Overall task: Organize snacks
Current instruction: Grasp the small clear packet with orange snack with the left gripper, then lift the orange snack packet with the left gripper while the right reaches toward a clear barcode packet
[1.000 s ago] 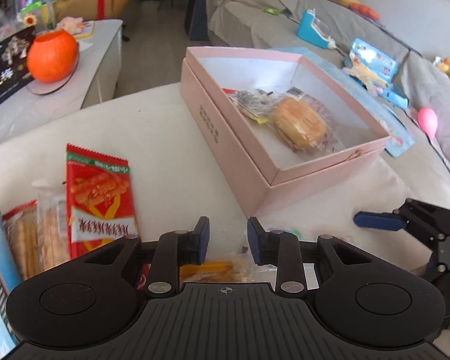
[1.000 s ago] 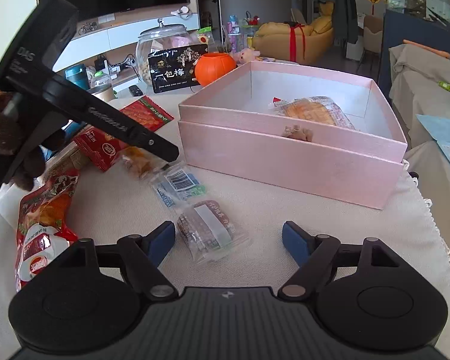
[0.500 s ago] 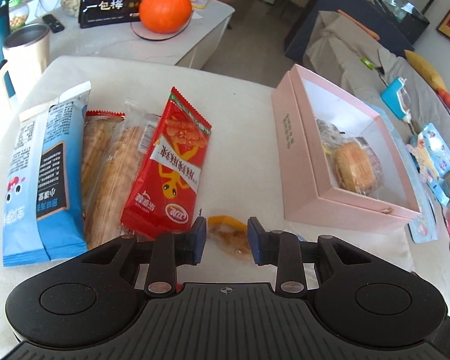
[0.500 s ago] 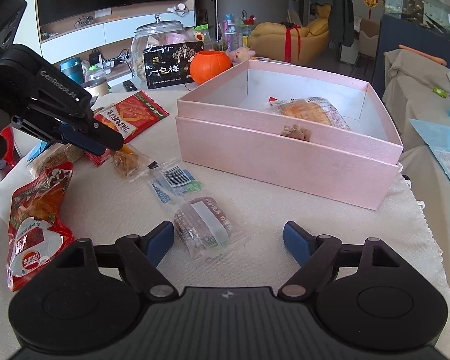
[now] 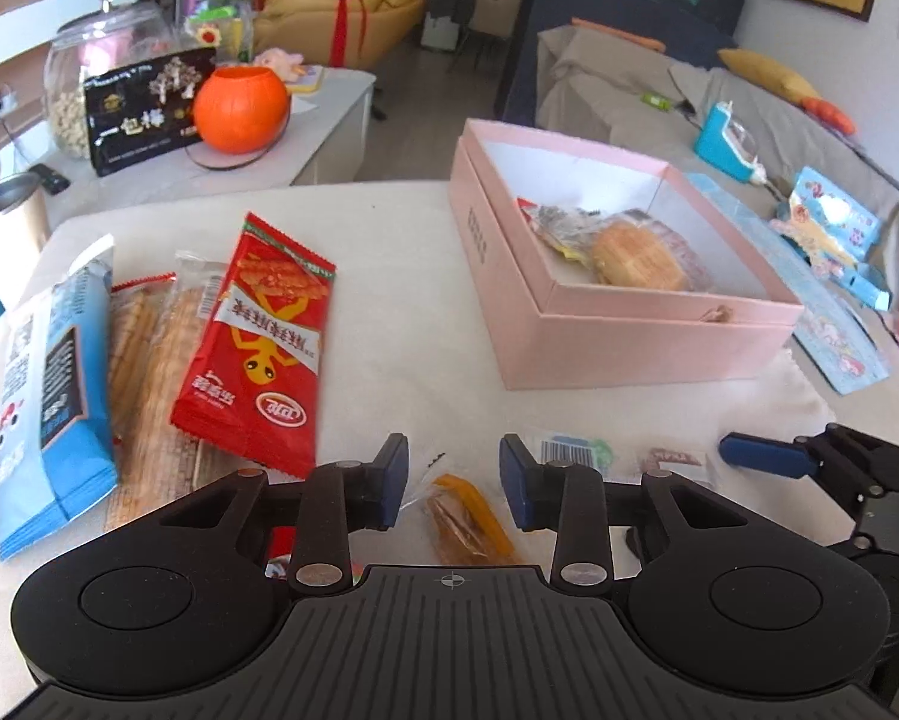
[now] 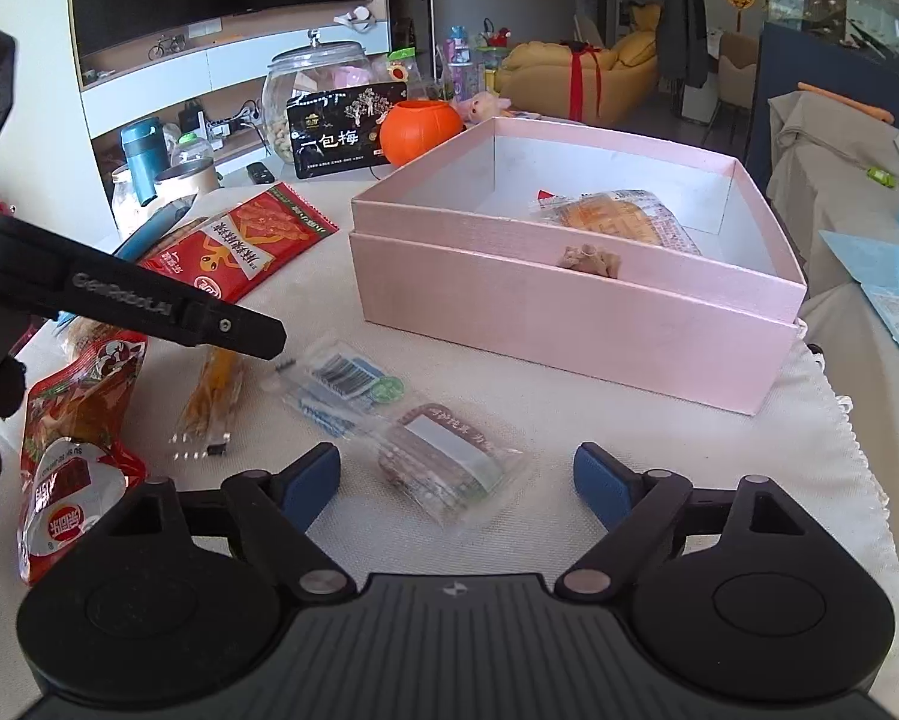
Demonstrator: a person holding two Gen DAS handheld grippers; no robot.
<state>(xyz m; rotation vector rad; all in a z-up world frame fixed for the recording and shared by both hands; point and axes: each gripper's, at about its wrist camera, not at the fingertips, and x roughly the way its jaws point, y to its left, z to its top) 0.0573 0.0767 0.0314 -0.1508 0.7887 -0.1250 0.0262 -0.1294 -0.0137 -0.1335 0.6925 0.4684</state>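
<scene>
The pink box [image 5: 647,324] sits open on the cloth-covered table [image 5: 401,276], far side from both tools, with a wrapped cake [image 5: 638,264] already lying inside. The biggest risk, I judge, is on the left: the left gripper [image 5: 452,489] tilts down over a small orange snack packet [image 5: 461,516], its jaws opening with the packet between them but not pressed. The thin, slick wrapper lies flat, so the pads may close on film alone and let it slip, or skid across the cloth. The big red snack bag [image 5: 257,348] lies just beside on the left and could be nudged or caught by the left finger.

The right gripper [image 6: 456,480] also angles downward, its jaws opening wide around a clear packet of brown snack [image 6: 443,468] without touching it. A barcode packet [image 6: 344,381] lies just beyond and may get dragged along if the close lands off-centre
</scene>
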